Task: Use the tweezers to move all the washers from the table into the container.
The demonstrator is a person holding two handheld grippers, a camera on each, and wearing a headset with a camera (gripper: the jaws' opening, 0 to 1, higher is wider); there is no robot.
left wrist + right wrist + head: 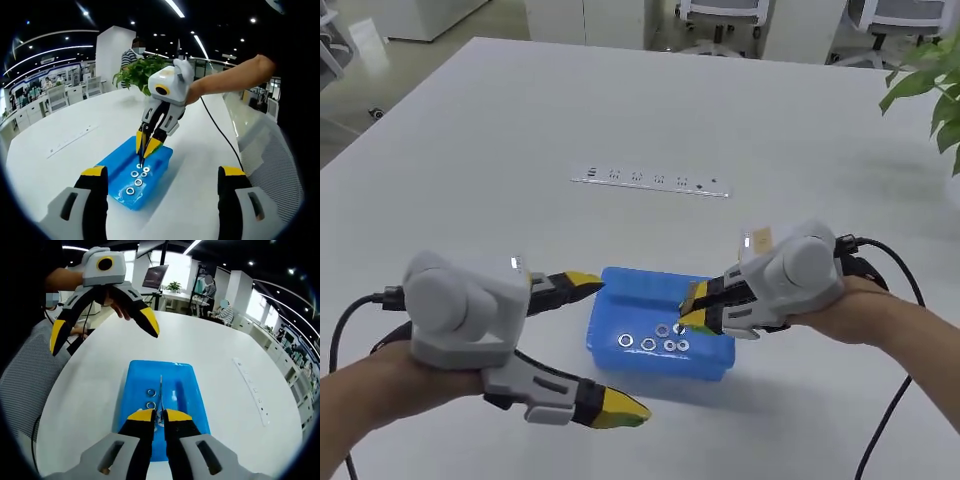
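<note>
Starting at nine o'clock of the head view, the left gripper [615, 347] is found just beside the blue container [660, 367]. Its fingers [612, 408] are spread wide, and nothing is held between them. The container is set on the white table [520, 120] toward six o'clock of that view. Five washers [648, 345] can be counted lying flat on its floor in a loose cluster. No washer can be made out on the bare table around it, so the transfer is judged to be at or near its end. At two o'clock of the cluster the right gripper [688, 307] is seen, its fingers [698, 292] drawn almost together on the tweezers [161, 392].

The coming move is judged to turn on one relation: the washers lie right beneath the tweezer tips, and the right gripper is far nearer to them than the left. In the right gripper view the tweezers' long axis is laid from six toward twelve o'clock, along the container's length. Two washers are seen just beside the shaft, at about eleven o'clock of the fingers. Whether a washer is pinched in the tips cannot be told.

Height is supplied by the left gripper view. There the tweezers are shown nearly upright, tips toward six o'clock, close above the nearest washer. In the head view the tweezers are largely masked by the right gripper's fingers.
</note>
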